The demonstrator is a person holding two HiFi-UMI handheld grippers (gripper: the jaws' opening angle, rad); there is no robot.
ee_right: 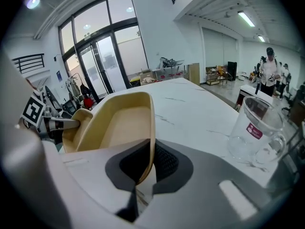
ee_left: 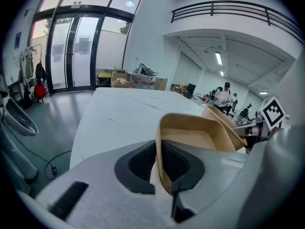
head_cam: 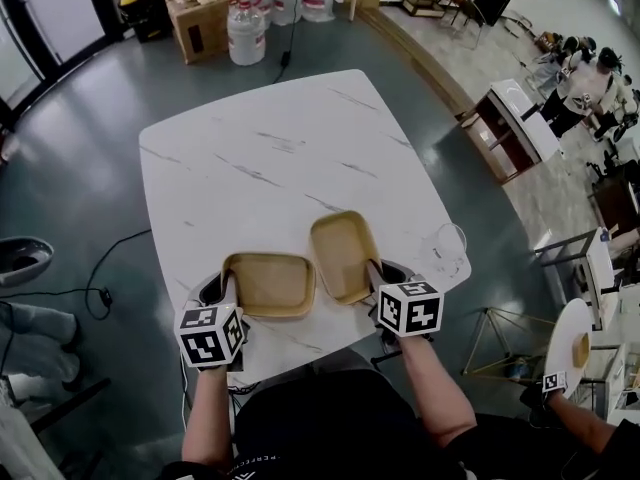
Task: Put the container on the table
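1. Here, a tan, thin-walled, hinged two-shell container (head_cam: 268,284) sits open at the near edge of a white, grey-veined worktop (head_cam: 270,158), w/ both hollows facing up.
2. The left shell (ee_left: 190,135) is approx. level. The right shell (head_cam: 343,256) is tilted, its far end raised. Whether the underside touches the worktop can't be told.
3. The left gripper (head_cam: 226,286) has its jaws drawn narrow on the near rim of the left shell. In the left gripper view (ee_left: 159,163) the thin wall is pinched between the dark ribbed pads (ee_left: 174,160).
4. The right gripper (head_cam: 378,274) has its jaws likewise narrow, clamped on the near rim of the right shell. In the right gripper view (ee_right: 150,163) the rim (ee_right: 119,123) runs up from between the pads.
5. A clear glass mug (head_cam: 445,248) w/ handle & red label (ee_right: 255,130) stands upright on the worktop. It is just right of the right shell, not touching it, near the worktop's right edge.
6. On the grey floor beyond the worktop are a brown cardboard box (head_cam: 200,13) & large clear water bottles (head_cam: 246,30).
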